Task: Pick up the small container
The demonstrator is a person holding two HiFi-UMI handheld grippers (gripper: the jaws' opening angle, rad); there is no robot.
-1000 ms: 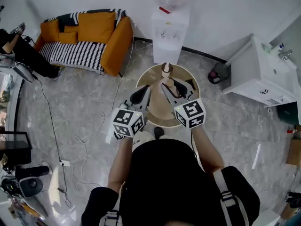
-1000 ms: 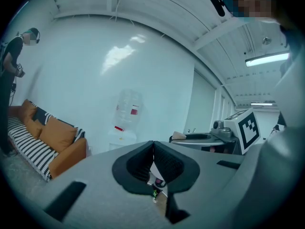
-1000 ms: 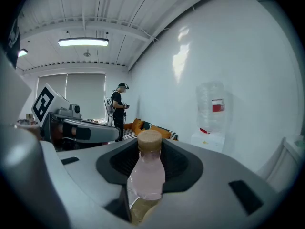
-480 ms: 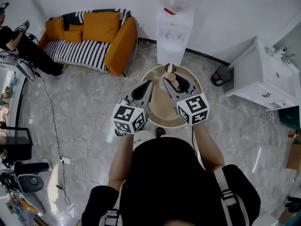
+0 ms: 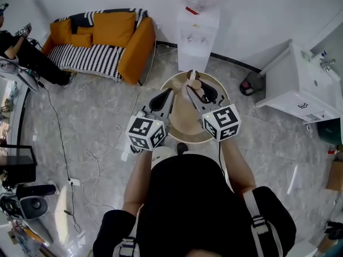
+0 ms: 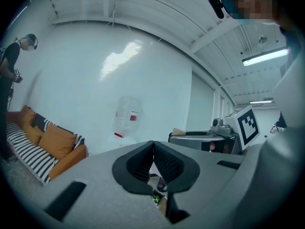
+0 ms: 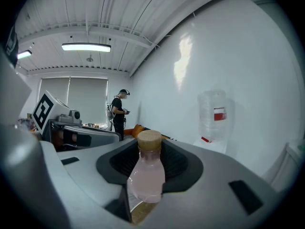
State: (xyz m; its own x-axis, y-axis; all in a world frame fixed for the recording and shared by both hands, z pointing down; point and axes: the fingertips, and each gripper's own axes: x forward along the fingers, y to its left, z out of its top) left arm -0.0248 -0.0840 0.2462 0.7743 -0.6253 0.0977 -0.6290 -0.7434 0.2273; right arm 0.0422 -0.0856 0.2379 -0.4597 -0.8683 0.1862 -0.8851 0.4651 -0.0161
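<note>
Right hand-held gripper (image 7: pixel 150 150) — part-open, on small container (image 7: pixel 146 176)

grey marble floor (image 5: pixel 80 123) | orange sofa (image 5: pixel 113 32) | water dispenser (image 5: pixel 194 39) at white wall (image 5: pixel 268 15)

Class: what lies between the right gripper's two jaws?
The small container, a pale pink corked bottle, stands there, clamped by the right gripper. The right gripper view shows it plainly.

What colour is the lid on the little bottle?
Tan, like cork. The lid on the little bottle shows best in the right gripper view.
</note>
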